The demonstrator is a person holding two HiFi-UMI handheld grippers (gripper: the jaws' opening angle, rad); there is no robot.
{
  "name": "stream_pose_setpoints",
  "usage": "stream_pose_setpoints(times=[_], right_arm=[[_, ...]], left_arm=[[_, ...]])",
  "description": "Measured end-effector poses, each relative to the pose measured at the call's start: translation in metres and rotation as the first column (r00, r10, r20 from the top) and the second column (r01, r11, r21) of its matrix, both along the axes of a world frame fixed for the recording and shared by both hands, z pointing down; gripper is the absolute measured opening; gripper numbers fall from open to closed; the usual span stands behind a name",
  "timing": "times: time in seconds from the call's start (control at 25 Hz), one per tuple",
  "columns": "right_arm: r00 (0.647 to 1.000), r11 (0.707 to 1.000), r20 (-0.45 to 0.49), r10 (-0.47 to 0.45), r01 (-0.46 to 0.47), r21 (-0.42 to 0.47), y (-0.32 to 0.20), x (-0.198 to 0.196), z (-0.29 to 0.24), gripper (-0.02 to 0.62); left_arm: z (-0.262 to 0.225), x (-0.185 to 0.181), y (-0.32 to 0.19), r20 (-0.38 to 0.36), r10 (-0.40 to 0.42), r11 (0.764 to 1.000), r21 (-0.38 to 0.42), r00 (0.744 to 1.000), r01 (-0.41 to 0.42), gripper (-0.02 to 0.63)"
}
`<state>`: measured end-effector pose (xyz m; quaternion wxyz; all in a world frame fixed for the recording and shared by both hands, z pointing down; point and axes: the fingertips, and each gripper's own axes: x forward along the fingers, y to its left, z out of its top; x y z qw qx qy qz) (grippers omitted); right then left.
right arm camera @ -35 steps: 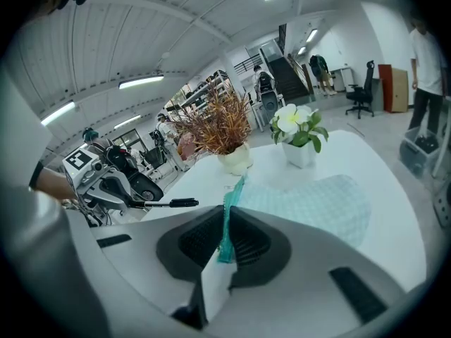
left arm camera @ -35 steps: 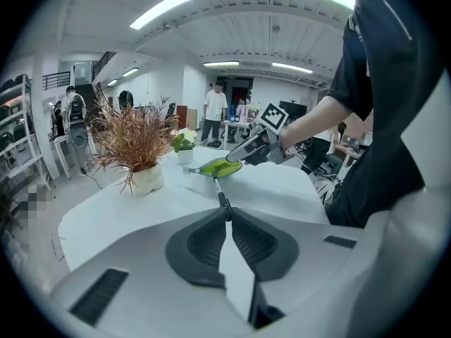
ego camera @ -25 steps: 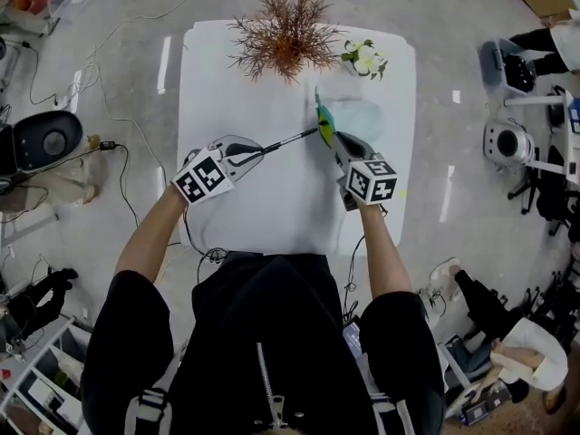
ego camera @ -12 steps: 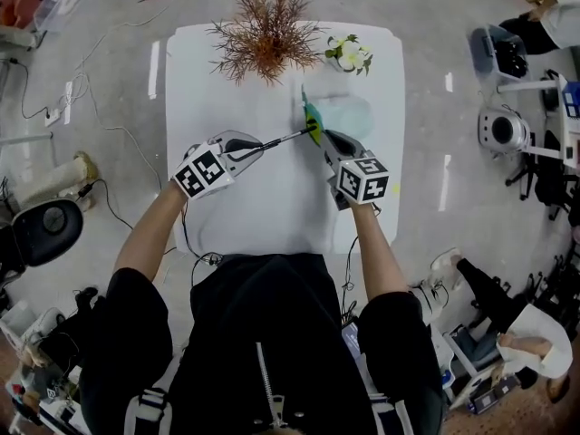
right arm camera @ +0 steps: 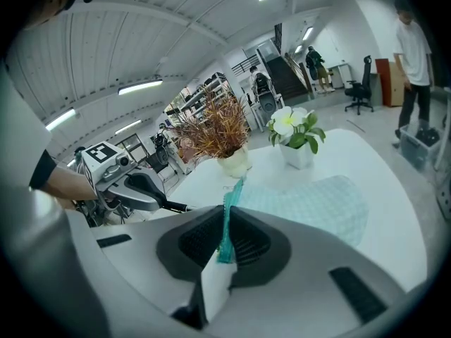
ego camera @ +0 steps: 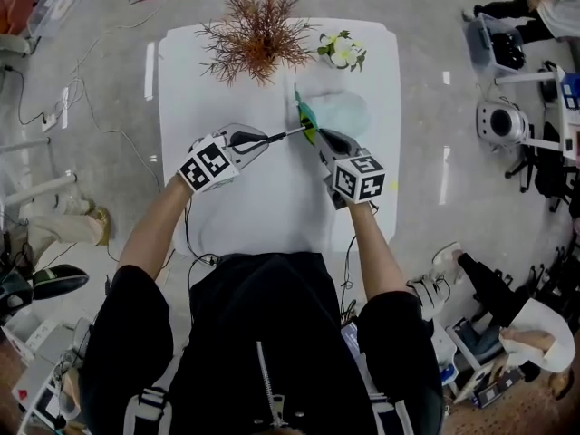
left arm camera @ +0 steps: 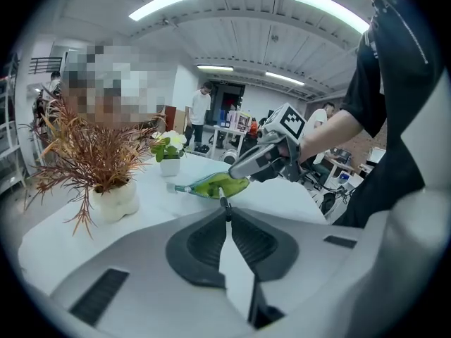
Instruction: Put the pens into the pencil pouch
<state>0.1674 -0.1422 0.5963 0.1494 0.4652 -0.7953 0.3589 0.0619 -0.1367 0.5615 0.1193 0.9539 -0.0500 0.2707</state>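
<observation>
Pinching pen (ego camera: 286, 135) w/ L hand-held gripper (ego camera: 260, 141), R hand-held gripper (ego camera: 319, 137) clamped on pouch (ego camera: 344, 111) edge

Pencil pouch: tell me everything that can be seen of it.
The pencil pouch is a soft, flat, pale mint fabric case with a fine checked pattern and a brighter green-teal strip along one edge. Most of it lies on the white table near the flower pot. The right gripper is shut on that strip, holding it raised. The pen in the left gripper points at the raised edge; contact is unclear.
</observation>
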Motion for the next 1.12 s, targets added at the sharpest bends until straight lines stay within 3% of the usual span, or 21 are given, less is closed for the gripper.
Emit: stream_pose_setpoints(times=[1.12], right_arm=[[0.999, 1.0, 0.024, -0.024, 0.024, -0.015, 0.002, -0.004, 0.005, 0.035]], left_arm=[[0.027, 0.063, -0.018, -0.016, -0.013, 0.996, -0.085, 1.0, 0.011, 0.041]])
